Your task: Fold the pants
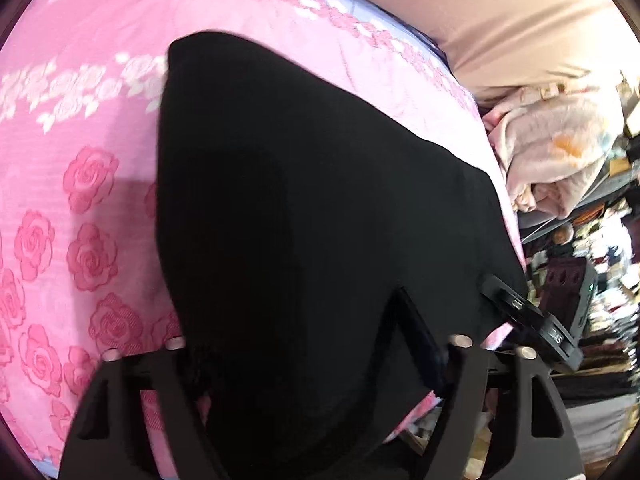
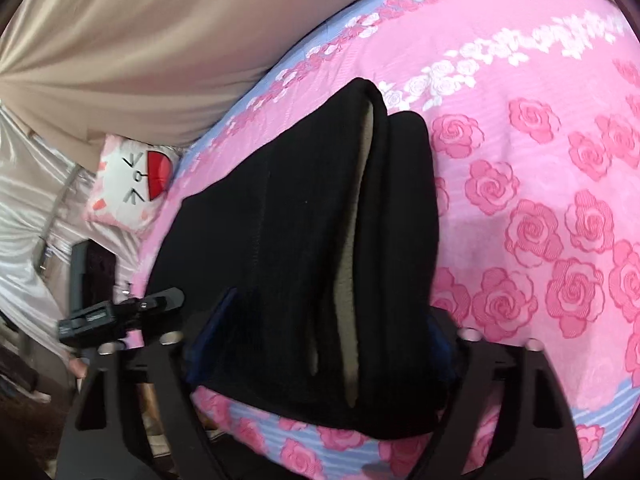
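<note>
Black pants (image 1: 320, 200) lie folded on a pink rose-patterned bedsheet (image 1: 80, 160). In the right wrist view the pants (image 2: 280, 220) show a beige lining strip along one fold. My left gripper (image 1: 296, 320) straddles the near end of the pants, its jaws apart and black cloth filling the gap. My right gripper (image 2: 332, 304) straddles the near edge of the pants in the same way, blue pads on either side of the cloth. Each wrist view shows the other gripper at the pants' side edge: the right gripper (image 1: 528, 320) and the left gripper (image 2: 120, 312).
The bedsheet (image 2: 540, 200) stretches on beyond the pants. A white cushion (image 2: 132, 184) with a cartoon face lies at the bed's far corner under a beige curtain (image 2: 140, 40). A pale cloth pile (image 1: 560, 160) and cluttered shelves (image 1: 608, 280) stand past the bed's edge.
</note>
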The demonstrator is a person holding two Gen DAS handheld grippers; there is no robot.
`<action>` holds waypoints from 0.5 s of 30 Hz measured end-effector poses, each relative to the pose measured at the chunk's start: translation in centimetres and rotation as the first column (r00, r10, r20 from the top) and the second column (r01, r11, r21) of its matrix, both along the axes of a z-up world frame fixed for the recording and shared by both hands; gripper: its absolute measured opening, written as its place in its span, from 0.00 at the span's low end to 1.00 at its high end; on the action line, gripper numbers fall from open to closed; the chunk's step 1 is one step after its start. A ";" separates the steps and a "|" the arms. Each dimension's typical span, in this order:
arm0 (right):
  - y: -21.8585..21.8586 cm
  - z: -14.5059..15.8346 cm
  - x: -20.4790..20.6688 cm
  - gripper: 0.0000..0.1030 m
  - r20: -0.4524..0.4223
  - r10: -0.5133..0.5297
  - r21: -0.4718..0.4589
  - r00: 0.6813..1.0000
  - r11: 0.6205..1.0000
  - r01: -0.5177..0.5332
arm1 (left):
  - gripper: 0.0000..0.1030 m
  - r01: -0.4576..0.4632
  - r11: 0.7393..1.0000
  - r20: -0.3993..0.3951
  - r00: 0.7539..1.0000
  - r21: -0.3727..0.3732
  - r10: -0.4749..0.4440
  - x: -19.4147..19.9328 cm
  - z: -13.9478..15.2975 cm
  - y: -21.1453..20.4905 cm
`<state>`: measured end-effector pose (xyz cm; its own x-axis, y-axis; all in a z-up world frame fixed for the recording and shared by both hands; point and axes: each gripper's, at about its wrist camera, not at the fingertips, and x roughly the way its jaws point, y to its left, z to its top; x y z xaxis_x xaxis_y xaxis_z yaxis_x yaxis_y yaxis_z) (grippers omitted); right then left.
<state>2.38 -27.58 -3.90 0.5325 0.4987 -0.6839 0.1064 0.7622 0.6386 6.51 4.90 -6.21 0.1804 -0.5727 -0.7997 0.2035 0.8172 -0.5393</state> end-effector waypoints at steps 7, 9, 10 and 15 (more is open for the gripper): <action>0.2 2.8 -0.5 0.38 0.066 -0.010 0.010 0.998 1.000 0.009 | 0.32 0.009 0.999 0.074 0.997 -0.052 -0.005 -0.2 3.0 0.3; 0.2 4.3 -0.7 0.37 0.098 -0.005 0.015 0.995 1.000 0.003 | 0.32 0.015 0.998 0.109 0.994 -0.055 -0.009 -0.4 4.2 0.3; 0.2 5.1 -0.9 0.37 0.117 -0.005 0.007 0.993 1.000 0.004 | 0.32 0.023 0.998 0.132 0.991 -0.055 -0.016 -0.5 5.1 0.3; 0.2 7.9 -1.3 0.37 0.176 -0.001 -0.011 0.984 1.000 0.003 | 0.32 0.047 0.999 0.228 0.973 -0.027 -0.039 -1.2 8.0 0.0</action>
<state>1.05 -27.38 4.02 0.6460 0.4906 -0.5848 -0.0056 0.7691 0.6391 5.28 4.87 1.81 0.3299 -0.6088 -0.7215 0.3582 0.7879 -0.5010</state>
